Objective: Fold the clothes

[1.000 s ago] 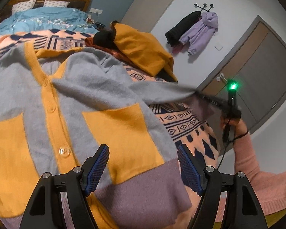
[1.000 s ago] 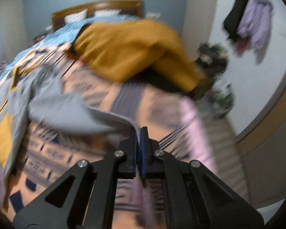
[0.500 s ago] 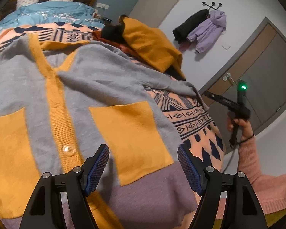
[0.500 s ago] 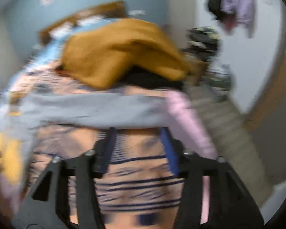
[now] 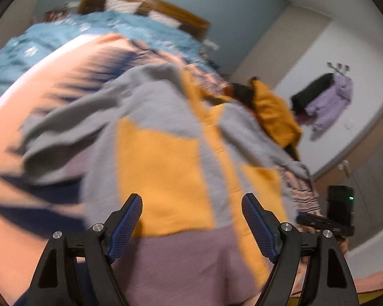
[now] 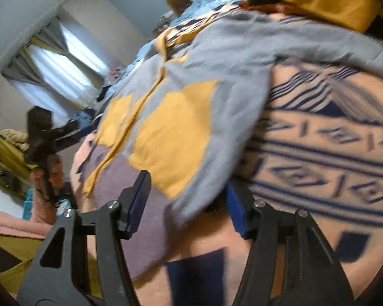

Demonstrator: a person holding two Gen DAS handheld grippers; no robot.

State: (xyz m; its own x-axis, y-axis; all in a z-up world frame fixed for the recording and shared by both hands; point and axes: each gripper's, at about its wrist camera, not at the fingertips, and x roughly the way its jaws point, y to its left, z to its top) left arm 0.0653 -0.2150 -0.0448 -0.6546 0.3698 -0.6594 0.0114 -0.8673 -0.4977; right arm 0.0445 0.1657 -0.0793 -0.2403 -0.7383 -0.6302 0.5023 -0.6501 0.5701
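Observation:
A grey cardigan (image 5: 166,127) with yellow pockets, yellow button band and mauve hem lies spread face up on the patterned bed; it also shows in the right wrist view (image 6: 217,76). My left gripper (image 5: 191,219) is open and empty, hovering over the cardigan's hem. My right gripper (image 6: 186,204) is open and empty at the cardigan's lower right corner, whose grey edge lies between the jaws. The right gripper (image 5: 319,220) shows at the left view's right edge, and the left gripper (image 6: 48,137) at the right view's left. Both views are motion-blurred.
A peach and navy patterned blanket (image 6: 332,140) covers the bed. A mustard garment (image 5: 275,112) lies over dark clothes at the far side. A blue quilt (image 5: 63,40) and wooden headboard (image 5: 145,7) are behind. Coats (image 5: 326,102) hang on the wall by a door.
My right gripper opened and let go of the grey sleeve, which now lies stretched out on the bed, then moved down to the hem corner. My left gripper swung left along the hem.

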